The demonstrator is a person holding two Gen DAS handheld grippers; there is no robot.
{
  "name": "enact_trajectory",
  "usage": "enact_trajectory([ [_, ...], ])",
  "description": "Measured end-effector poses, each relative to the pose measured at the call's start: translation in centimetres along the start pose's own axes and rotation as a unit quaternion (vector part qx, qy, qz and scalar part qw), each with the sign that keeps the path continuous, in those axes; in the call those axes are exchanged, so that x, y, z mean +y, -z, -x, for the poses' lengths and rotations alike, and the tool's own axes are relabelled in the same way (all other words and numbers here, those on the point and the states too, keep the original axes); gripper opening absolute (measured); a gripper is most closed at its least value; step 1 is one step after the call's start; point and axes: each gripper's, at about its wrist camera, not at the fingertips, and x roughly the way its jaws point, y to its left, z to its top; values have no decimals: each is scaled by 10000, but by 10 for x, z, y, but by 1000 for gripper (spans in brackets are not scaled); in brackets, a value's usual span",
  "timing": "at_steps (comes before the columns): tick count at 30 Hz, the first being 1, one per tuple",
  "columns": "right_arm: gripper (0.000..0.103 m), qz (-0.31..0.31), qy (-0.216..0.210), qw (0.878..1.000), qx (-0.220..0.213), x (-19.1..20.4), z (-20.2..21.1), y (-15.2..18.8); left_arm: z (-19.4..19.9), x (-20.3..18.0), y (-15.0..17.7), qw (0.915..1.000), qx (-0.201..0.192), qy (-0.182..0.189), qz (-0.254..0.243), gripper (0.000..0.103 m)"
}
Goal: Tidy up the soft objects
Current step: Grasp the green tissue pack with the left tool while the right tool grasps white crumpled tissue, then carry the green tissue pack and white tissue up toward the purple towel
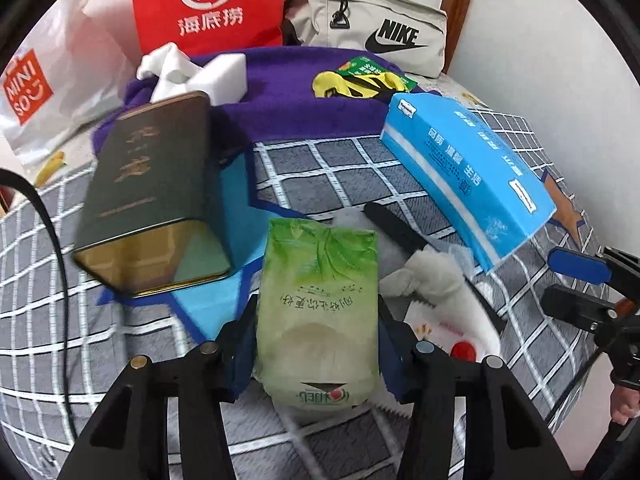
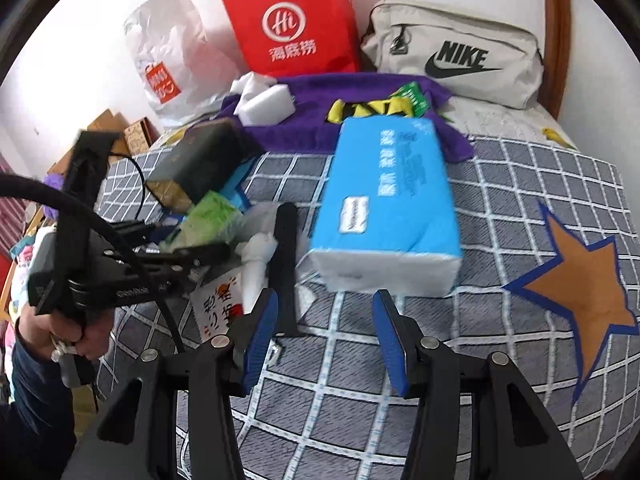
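The left gripper (image 1: 318, 344) clamps a green tissue pack (image 1: 318, 312), its long axis running near to far; the right gripper (image 2: 326, 336) hangs part-open, empty, before the blue tissue pack (image 2: 386, 204).

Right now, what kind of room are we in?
Most likely a bedroom: the things lie on a checked quilt with star patches, a wooden bedpost stands at the wall, and shopping bags lean there.

Crinkled glossy plastic green tissue pack (image 1: 318, 312), shiny metal tin (image 1: 152, 196), fuzzy purple towel (image 1: 296, 100), woven checked bedcover (image 2: 360, 380)
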Motion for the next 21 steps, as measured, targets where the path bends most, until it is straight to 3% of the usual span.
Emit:
enact_trajectory([
  [6,49,206,-347,9991,96,26,-15,-1,11,22,17,9996,11,-283,44,50],
  [13,46,499,-239,9983,190,51,-43,-12,22,56,36,9979,-83,-513,374,50],
  [16,44,525,-127,9983,219,55,-53,-15,20,61,42,9981,-98,-449,422,50],
  [21,32,616,29,9978,224,60,-67,-18,20,57,43,9982,-160,-472,337,50],
])
